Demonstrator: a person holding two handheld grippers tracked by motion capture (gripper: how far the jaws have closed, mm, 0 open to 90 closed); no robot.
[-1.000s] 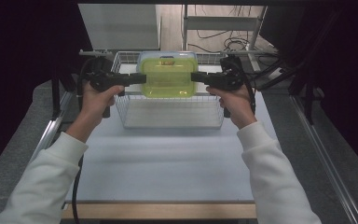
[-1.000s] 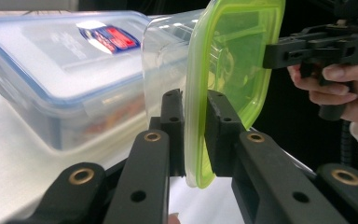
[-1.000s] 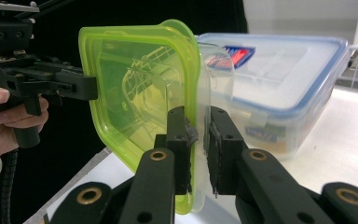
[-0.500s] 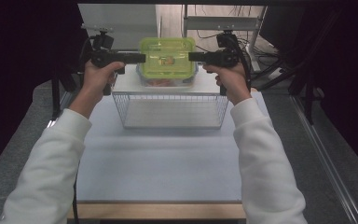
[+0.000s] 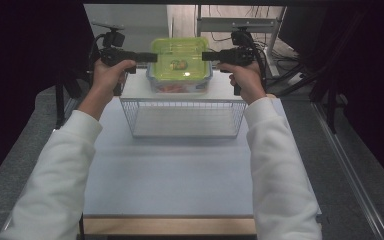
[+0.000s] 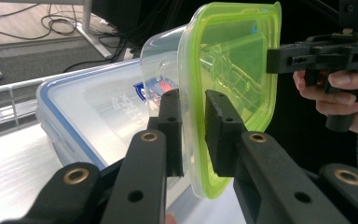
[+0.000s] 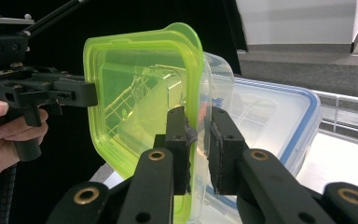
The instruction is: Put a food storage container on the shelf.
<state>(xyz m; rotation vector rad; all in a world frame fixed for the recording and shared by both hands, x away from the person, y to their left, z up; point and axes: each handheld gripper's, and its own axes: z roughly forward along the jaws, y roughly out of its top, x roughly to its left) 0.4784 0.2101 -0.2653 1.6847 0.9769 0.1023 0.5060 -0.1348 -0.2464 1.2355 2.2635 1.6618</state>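
From above, the person holds the green-lidded container (image 5: pixel 181 62) between both tools at the far end of the table (image 5: pixel 170 170), just past the wire basket (image 5: pixel 182 117). It sits over a larger clear box with a blue seal (image 5: pixel 180 86) and hides most of it. The left gripper (image 5: pixel 152 57) meets the lid's left edge, the right gripper (image 5: pixel 206 56) its right edge.

In the left gripper view, the jaws are nearly closed, pinching the lid's rim; the blue-sealed box lies right behind, with basket wire at the left edge.

In the right gripper view, the jaws likewise clamp the rim, narrow gap only. The box lies close behind, with basket wire at the right.
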